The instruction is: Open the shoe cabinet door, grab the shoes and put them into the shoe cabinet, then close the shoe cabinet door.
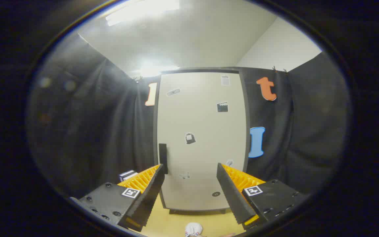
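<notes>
The shoe cabinet (202, 138) stands upright in the middle of the frame, its pale door (206, 125) shut and dotted with small stickers. A dark handle (163, 157) runs along the door's left edge, just above the left fingertip. The gripper (191, 171) faces the door with its jaws wide open, holding nothing. At the bottom centre, a white shoe (193, 228) lies on the yellow floor (173, 222), between the fingers. Black cloth hangs on either side.

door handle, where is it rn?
Gripper view: the dark handle sits on the closed cabinet door's left edge, just beyond the open tool's left finger.
</notes>
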